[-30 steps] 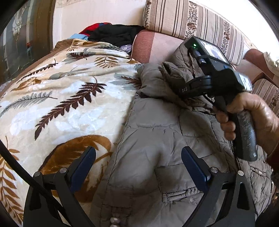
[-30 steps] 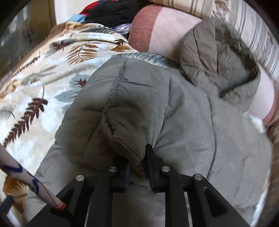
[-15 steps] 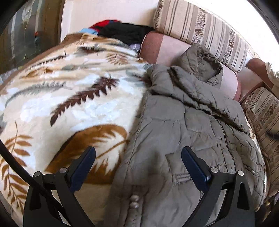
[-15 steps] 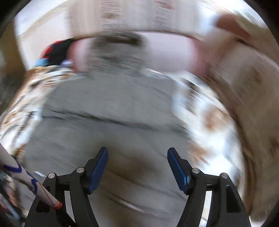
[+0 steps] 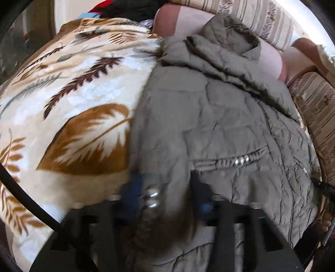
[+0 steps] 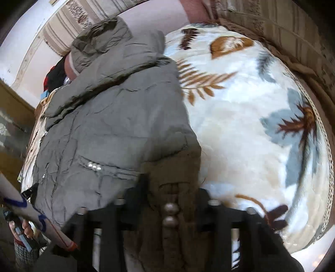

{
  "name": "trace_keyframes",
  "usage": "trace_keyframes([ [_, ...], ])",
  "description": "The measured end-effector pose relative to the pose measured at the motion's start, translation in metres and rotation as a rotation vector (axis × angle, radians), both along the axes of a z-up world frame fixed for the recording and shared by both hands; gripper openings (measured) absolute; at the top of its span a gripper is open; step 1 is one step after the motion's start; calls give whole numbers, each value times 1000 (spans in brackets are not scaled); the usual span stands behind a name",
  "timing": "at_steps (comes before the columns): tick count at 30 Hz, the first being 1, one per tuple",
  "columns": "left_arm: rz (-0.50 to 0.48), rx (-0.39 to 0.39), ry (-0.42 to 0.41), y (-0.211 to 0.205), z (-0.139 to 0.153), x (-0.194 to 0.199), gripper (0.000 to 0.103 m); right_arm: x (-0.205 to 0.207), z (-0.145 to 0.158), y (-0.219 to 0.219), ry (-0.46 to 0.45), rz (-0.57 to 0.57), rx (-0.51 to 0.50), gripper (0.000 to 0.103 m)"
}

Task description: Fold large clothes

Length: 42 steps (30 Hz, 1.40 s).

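Observation:
A grey-green quilted hooded jacket (image 5: 219, 117) lies on a leaf-patterned blanket (image 5: 69, 87), hood toward the sofa back. My left gripper (image 5: 165, 196) is closing on the jacket's near hem by two shiny snaps; the frame is blurred there. In the right wrist view the jacket (image 6: 108, 117) lies left of centre on the blanket (image 6: 251, 108). My right gripper (image 6: 171, 192) is closed around the hem's other corner, with snaps between the fingers.
Striped sofa cushions (image 5: 261, 18) stand behind the jacket and at the right (image 5: 314, 108). A pile of dark and red clothes (image 5: 129, 8) lies at the back. A wooden frame (image 6: 12, 108) shows at the left of the right wrist view.
The right gripper let go of the folded sleeve, swung to the hem and closed on it. The left gripper, open before, moved down to the hem and narrowed on it.

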<state>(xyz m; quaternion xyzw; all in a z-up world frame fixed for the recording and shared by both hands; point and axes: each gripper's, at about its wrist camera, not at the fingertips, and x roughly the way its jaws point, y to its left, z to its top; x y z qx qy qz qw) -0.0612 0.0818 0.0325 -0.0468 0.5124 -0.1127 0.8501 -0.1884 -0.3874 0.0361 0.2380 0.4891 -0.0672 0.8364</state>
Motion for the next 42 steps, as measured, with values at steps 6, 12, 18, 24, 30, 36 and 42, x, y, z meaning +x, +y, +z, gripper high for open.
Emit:
trace_keyframes([
  [6, 17, -5, 5, 7, 10, -19, 32, -13, -4, -12, -12, -19, 18, 27],
  [12, 4, -5, -62, 13, 48, -30, 37, -23, 23, 0, -21, -55, -83, 39],
  [18, 2, -66, -220, 22, 113, -32, 54, -12, 81, 32, -114, 9, -128, 42],
  [24, 12, -36, -334, 1, 140, 0, 67, 48, 129, 93, -160, 142, -159, 45],
  [30, 62, 15, -361, -18, 122, 43, 73, 123, 155, 141, -164, 202, -208, 54],
  [36, 88, 76, -305, -15, 70, 87, 73, 224, 154, 154, -115, 169, -208, 62],
  [42, 62, 64, -278, 0, 37, 101, 73, 337, 148, 140, -95, 62, -192, 65],
])
